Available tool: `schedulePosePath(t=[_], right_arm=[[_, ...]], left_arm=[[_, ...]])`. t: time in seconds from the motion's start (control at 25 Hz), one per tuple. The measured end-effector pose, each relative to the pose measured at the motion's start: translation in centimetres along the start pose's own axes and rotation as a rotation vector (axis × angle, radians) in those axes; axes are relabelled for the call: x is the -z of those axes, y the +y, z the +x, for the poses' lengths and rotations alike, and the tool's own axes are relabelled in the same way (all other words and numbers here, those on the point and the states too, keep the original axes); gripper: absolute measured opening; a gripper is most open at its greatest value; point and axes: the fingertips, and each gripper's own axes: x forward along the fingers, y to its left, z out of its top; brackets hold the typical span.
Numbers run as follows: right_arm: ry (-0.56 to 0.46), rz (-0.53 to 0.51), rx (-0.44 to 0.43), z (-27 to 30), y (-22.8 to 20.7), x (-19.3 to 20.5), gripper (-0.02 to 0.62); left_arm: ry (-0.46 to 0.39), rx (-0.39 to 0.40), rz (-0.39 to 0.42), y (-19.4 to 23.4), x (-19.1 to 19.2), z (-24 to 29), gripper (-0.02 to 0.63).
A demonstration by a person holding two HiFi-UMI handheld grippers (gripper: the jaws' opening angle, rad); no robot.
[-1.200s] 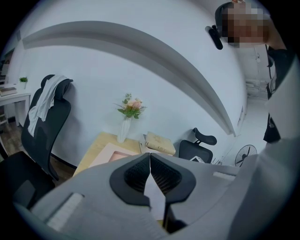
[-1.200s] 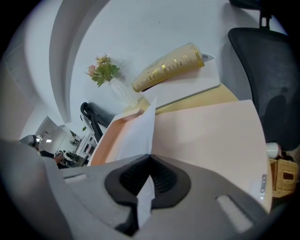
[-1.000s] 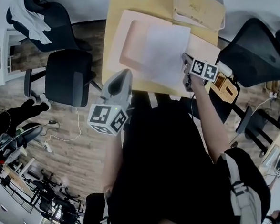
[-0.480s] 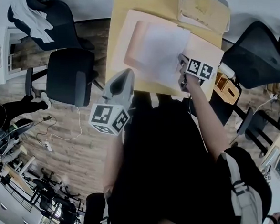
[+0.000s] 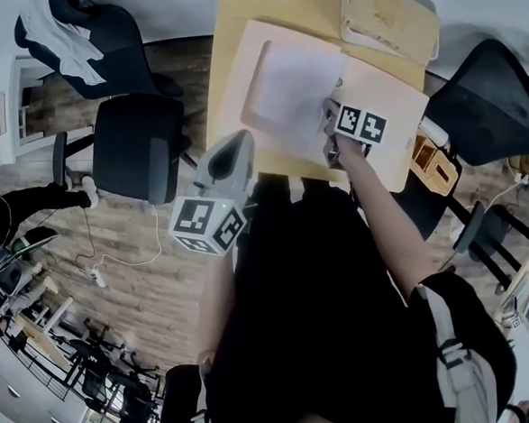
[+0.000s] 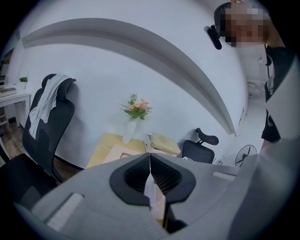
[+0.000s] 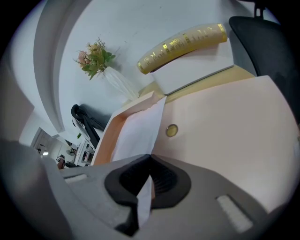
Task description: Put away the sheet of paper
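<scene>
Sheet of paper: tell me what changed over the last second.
The right gripper, shut on the sheet of paper, slid it leftward and away from the person, further across the pink folder. The left gripper stayed shut, held back near the table edge.

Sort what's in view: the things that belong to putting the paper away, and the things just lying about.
Part of the job:
sheet of paper, pinched in the fingers of the right gripper
pink folder, open on the desk

Just lying about:
vase of flowers
book
office chairs
</scene>
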Motion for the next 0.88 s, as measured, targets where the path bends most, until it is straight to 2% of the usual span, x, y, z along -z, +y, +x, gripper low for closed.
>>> schedulePosePath(t=[0.56, 0.68, 0.88], right_arm=[[0.041, -0.011, -0.069, 2.7, 3.1, 0.5, 0.003], [0.05, -0.043, -0.071, 2.7, 3.1, 0.5, 0.003], [0.062, -0.128, -0.026, 2.6, 2.6, 0.2, 0.003]], left_arm=[[-0.005, -0.018, 0.005, 1.3, -0.6, -0.5, 0.011], [-0.005, -0.021, 0.008, 1.2, -0.7, -0.6, 0.011], [-0.01, -0.025, 0.014, 0.7, -0.9, -0.5, 0.011]])
